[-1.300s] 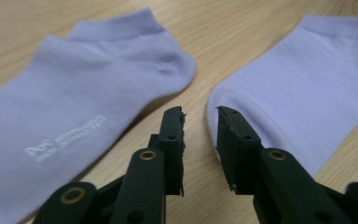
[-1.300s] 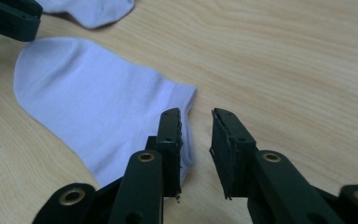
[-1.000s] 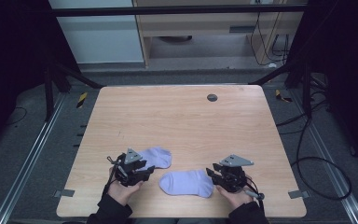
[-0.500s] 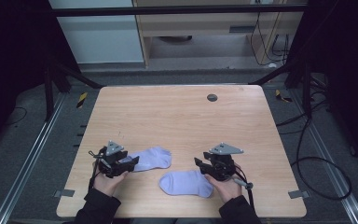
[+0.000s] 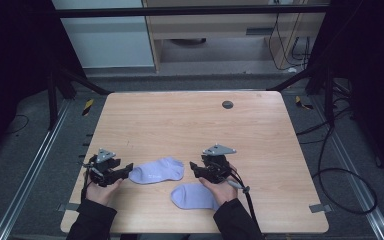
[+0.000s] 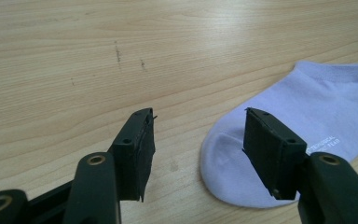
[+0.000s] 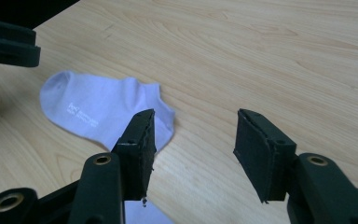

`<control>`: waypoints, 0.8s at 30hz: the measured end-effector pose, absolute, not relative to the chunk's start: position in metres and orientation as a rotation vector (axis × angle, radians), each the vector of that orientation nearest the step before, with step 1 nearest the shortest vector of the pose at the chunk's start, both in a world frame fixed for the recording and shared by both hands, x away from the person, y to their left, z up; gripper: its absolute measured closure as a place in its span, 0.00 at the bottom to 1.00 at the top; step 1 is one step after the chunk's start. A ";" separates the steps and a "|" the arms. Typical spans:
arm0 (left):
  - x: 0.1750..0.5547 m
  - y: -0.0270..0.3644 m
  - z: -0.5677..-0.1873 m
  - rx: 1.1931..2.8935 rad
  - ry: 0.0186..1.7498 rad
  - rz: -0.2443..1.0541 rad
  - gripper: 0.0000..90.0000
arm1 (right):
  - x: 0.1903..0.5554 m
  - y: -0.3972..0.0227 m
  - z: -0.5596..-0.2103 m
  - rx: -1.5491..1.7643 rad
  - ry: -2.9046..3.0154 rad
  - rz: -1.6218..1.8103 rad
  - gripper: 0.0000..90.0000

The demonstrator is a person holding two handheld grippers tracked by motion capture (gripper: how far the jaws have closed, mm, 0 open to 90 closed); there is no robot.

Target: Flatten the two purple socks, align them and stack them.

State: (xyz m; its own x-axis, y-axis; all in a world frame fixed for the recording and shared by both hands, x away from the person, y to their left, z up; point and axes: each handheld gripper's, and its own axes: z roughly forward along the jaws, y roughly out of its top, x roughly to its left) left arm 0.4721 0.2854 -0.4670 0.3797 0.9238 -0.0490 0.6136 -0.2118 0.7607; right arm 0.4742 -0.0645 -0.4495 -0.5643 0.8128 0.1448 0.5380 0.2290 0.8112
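Observation:
Two pale lilac ankle socks lie flat near the table's front edge. The upper sock has its toe toward my left gripper, which stands open just left of it. In the left gripper view the left gripper has nothing between its jaws, and the sock's toe lies behind its right jaw. The lower sock lies beside the right hand. My right gripper hovers open above it, pointing at the upper sock; a corner of the lower sock shows beneath the gripper. Both grippers' jaws have just been opening.
The light wooden table has a small dark round disc near its far edge. Black frame rails and cables run along both sides on the floor. The left gripper shows at the top left of the right gripper view.
My left gripper has drawn back to the left, off the upper sock's toe. The right gripper has moved left and away from the front edge, off the lower sock. Both socks stay put.

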 end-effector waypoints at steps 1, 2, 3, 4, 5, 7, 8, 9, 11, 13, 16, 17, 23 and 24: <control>0.472 0.285 -0.468 1.930 1.327 0.553 0.48 | 0.476 -0.062 -0.450 1.263 2.202 1.252 0.53; 0.472 0.285 -0.469 1.940 1.325 0.553 0.48 | 0.479 -0.058 -0.452 1.261 2.206 1.246 0.53; 0.473 0.285 -0.470 1.942 1.326 0.550 0.49 | 0.482 -0.054 -0.454 1.263 2.214 1.240 0.53; 0.473 0.284 -0.471 1.948 1.324 0.550 0.50 | 0.484 -0.051 -0.455 1.263 2.224 1.227 0.53; 0.473 0.284 -0.472 1.954 1.324 0.550 0.51 | 0.488 -0.045 -0.459 1.266 2.235 1.216 0.53; 0.474 0.284 -0.473 1.962 1.325 0.549 0.52 | 0.490 -0.042 -0.461 1.269 2.242 1.208 0.54; 0.474 0.283 -0.474 1.964 1.329 0.549 0.52 | 0.492 -0.039 -0.462 1.269 2.246 1.203 0.54; 0.475 0.283 -0.474 1.967 1.334 0.548 0.53 | 0.494 -0.037 -0.464 1.273 2.251 1.194 0.54; 0.475 0.282 -0.475 1.980 1.334 0.550 0.54 | 0.497 -0.033 -0.467 1.285 2.256 1.195 0.55; 0.475 0.281 -0.476 1.987 1.342 0.546 0.55 | 0.499 -0.028 -0.469 1.285 2.270 1.182 0.57; 0.476 0.279 -0.478 2.003 1.341 0.533 0.58 | 0.503 -0.020 -0.473 1.288 2.285 1.169 0.59; 0.476 0.279 -0.478 2.005 1.345 0.533 0.58 | 0.504 -0.018 -0.475 1.288 2.288 1.163 0.60; 0.477 0.278 -0.482 2.030 1.356 0.501 0.66 | 0.512 -0.002 -0.487 1.279 2.323 1.096 0.66; 0.478 0.277 -0.483 2.038 1.358 0.497 0.67 | 0.512 -0.001 -0.488 1.282 2.324 1.086 0.66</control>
